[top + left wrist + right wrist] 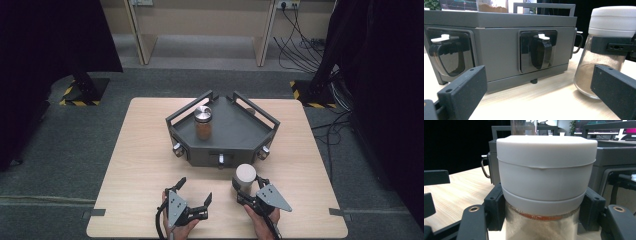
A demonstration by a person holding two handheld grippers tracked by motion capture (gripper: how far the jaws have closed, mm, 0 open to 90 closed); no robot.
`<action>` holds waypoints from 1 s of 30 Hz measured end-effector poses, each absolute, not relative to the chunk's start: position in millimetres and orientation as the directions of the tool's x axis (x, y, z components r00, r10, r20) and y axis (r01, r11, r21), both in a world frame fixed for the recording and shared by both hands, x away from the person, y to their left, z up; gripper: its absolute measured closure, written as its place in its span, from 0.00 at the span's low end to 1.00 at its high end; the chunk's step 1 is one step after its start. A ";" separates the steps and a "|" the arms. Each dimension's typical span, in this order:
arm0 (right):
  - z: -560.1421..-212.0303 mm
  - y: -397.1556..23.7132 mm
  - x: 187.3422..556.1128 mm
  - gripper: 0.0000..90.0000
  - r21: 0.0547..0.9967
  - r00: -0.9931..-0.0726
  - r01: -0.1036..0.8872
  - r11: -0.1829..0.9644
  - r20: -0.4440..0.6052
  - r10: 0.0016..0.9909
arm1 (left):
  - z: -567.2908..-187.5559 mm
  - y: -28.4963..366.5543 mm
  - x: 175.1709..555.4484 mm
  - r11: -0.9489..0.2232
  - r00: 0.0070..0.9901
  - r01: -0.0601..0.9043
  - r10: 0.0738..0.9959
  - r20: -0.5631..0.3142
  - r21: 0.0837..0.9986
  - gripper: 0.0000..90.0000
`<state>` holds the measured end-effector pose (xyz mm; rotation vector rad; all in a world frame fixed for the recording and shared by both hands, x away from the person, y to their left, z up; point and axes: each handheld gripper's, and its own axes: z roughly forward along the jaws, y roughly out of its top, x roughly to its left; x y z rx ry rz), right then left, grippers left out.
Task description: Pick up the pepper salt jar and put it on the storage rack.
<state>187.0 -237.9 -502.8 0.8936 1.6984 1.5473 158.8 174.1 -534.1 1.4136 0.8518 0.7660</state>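
Note:
A glass jar with a white lid stands on the table just in front of a grey rack. It holds brown powder. My right gripper is shut on the jar, its jaws clamped on the glass neck under the lid. The left gripper rests open on the table to the left of the jar, nothing between its fingers. From the left gripper the jar is at the right and the rack's front is ahead. A second jar with a metal lid stands on top of the rack.
The rack has raised handles at its back and three knobs along its front faces. These appear as black dispensers in the left gripper view. Bare tabletop lies to the left and right. Cables run over the floor beyond.

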 end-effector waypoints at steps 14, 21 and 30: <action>-497.7 -239.7 185.5 0.39 0.997 -0.554 0.052 0.060 -0.022 0.832 | -534.1 174.1 158.9 0.028 0.506 0.046 0.861 -0.047 0.999 0.00; -492.5 -240.7 183.6 0.39 0.997 -0.556 0.047 0.067 -0.030 0.831 | -534.1 174.0 158.8 0.028 0.506 0.046 0.861 -0.047 0.999 0.00; -487.0 -241.4 183.1 0.39 0.996 -0.569 0.050 0.068 -0.028 0.822 | -534.2 173.6 158.6 0.027 0.505 0.044 0.862 -0.045 0.999 0.00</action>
